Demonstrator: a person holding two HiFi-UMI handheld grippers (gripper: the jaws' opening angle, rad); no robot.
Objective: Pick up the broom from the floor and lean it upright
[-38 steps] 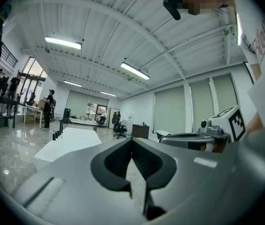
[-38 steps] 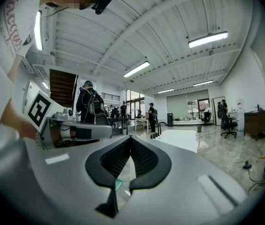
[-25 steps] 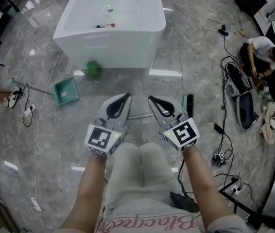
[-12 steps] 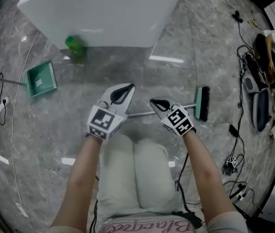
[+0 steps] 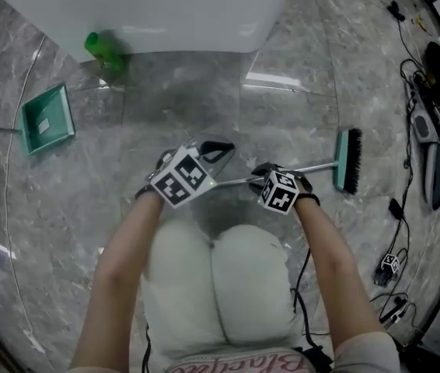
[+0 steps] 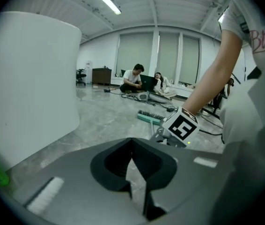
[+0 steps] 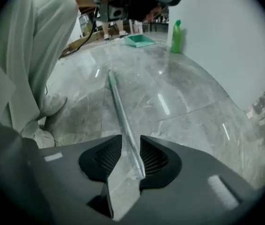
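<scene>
Over glossy floor (image 5: 204, 107) my right gripper (image 7: 131, 139) is opening, unclamped, astride the broom (image 7: 118, 102) mid-handle: probably light, stiff, slick there.

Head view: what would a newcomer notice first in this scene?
The broom lies flat on the grey marble floor, its green head at the right. The right gripper is poised over its handle, jaws opening with the handle between them. Beyond stands a big white tub, with a green dustpan and a green bottle on the floor near its left corner.
</scene>
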